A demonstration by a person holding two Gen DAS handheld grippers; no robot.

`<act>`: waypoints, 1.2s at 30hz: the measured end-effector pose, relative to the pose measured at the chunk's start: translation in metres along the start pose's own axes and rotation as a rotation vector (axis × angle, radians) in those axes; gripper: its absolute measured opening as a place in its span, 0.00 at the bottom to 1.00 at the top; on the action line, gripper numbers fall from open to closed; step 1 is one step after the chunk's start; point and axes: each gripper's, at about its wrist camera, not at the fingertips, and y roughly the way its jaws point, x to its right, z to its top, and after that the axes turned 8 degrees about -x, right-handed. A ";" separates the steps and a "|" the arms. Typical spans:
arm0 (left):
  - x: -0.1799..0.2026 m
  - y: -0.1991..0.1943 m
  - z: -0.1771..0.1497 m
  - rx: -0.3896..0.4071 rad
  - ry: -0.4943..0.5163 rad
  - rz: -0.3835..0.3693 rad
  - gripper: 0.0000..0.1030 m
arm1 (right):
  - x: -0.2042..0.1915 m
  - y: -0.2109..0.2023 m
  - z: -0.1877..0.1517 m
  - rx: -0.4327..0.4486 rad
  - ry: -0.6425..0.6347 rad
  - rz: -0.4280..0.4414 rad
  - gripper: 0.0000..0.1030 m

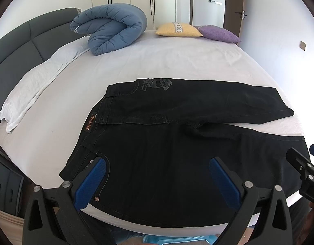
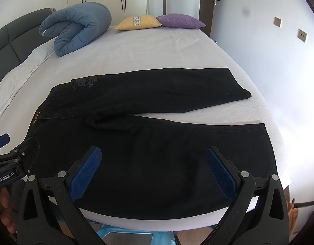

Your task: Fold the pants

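Note:
Black pants (image 1: 157, 143) lie spread flat on the white bed (image 1: 157, 61), waistband to the left, both legs running right and parted in a V; they also show in the right wrist view (image 2: 157, 132). My left gripper (image 1: 157, 163) is open and empty, above the near leg by the waistband pocket. My right gripper (image 2: 153, 153) is open and empty, above the near leg further right. The right gripper shows at the right edge of the left wrist view (image 1: 300, 161). The left gripper shows at the left edge of the right wrist view (image 2: 11, 151).
A rolled blue duvet (image 1: 110, 28), a yellow cushion (image 1: 178, 29) and a purple cushion (image 1: 219, 33) lie at the far end of the bed. A white pillow (image 1: 34, 87) and a dark headboard (image 1: 18, 45) are on the left. A blue stool (image 2: 126, 236) stands below the near bed edge.

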 end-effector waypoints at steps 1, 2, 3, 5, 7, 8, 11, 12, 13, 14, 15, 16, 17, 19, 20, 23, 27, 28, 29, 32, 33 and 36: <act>0.000 0.000 0.001 0.000 0.002 -0.002 1.00 | -0.001 0.000 0.000 0.000 0.000 -0.001 1.00; 0.000 0.000 0.000 0.000 0.002 -0.001 1.00 | -0.001 0.000 0.000 -0.001 0.000 0.000 1.00; 0.000 0.000 0.001 0.000 0.001 0.000 1.00 | -0.001 0.000 0.000 -0.001 0.000 0.000 1.00; 0.000 0.000 0.000 -0.001 0.001 -0.002 1.00 | -0.002 0.000 0.000 0.001 0.000 -0.001 1.00; 0.001 0.000 0.001 0.000 0.001 -0.001 1.00 | -0.001 0.000 0.000 -0.001 -0.001 0.000 1.00; 0.001 0.000 0.001 0.000 0.002 -0.001 1.00 | -0.001 0.000 0.000 0.000 0.000 0.000 1.00; 0.001 0.000 0.000 -0.001 0.003 0.000 1.00 | -0.002 0.000 0.000 -0.001 0.000 0.000 1.00; 0.001 0.000 0.001 -0.001 0.002 0.000 1.00 | -0.002 0.000 0.000 -0.001 0.000 0.000 1.00; 0.001 0.000 0.001 -0.002 0.002 0.000 1.00 | -0.002 0.000 0.000 -0.001 0.000 0.000 1.00; 0.001 0.000 0.000 -0.002 0.002 0.000 1.00 | -0.002 0.000 0.000 0.000 0.000 0.000 1.00; 0.001 0.001 0.000 -0.002 0.002 0.000 1.00 | -0.004 0.000 0.000 0.000 0.000 0.000 1.00; 0.001 0.001 0.000 -0.002 0.002 -0.001 1.00 | -0.003 0.000 0.000 -0.001 -0.001 0.000 1.00; 0.001 0.001 0.000 -0.002 0.001 0.000 1.00 | 0.001 0.002 -0.002 -0.003 -0.001 0.001 1.00; 0.000 0.001 -0.001 -0.002 0.000 -0.001 1.00 | 0.001 0.007 -0.004 -0.002 -0.004 0.002 1.00; -0.001 0.001 -0.002 -0.003 0.001 -0.001 1.00 | 0.001 0.008 -0.003 -0.003 -0.004 0.002 1.00; 0.000 0.001 -0.001 -0.003 0.002 -0.001 1.00 | 0.000 0.007 -0.004 -0.003 -0.003 0.002 1.00; -0.003 0.001 -0.005 -0.004 0.002 -0.002 1.00 | -0.001 0.008 -0.004 -0.003 -0.004 0.003 1.00; -0.003 0.001 -0.005 -0.005 0.002 -0.002 1.00 | -0.001 0.008 -0.004 -0.004 -0.004 0.002 1.00; -0.002 0.001 -0.005 -0.005 0.002 -0.003 1.00 | 0.000 0.008 -0.004 -0.004 -0.003 0.002 1.00; -0.002 0.001 -0.005 -0.004 0.002 -0.001 1.00 | -0.001 0.008 -0.004 -0.004 -0.003 0.003 1.00; -0.003 0.001 -0.006 -0.004 0.002 -0.002 1.00 | -0.001 0.008 -0.004 -0.004 -0.003 0.003 1.00; -0.003 0.001 -0.006 -0.006 0.002 0.000 1.00 | -0.001 0.008 -0.004 -0.004 -0.003 0.003 1.00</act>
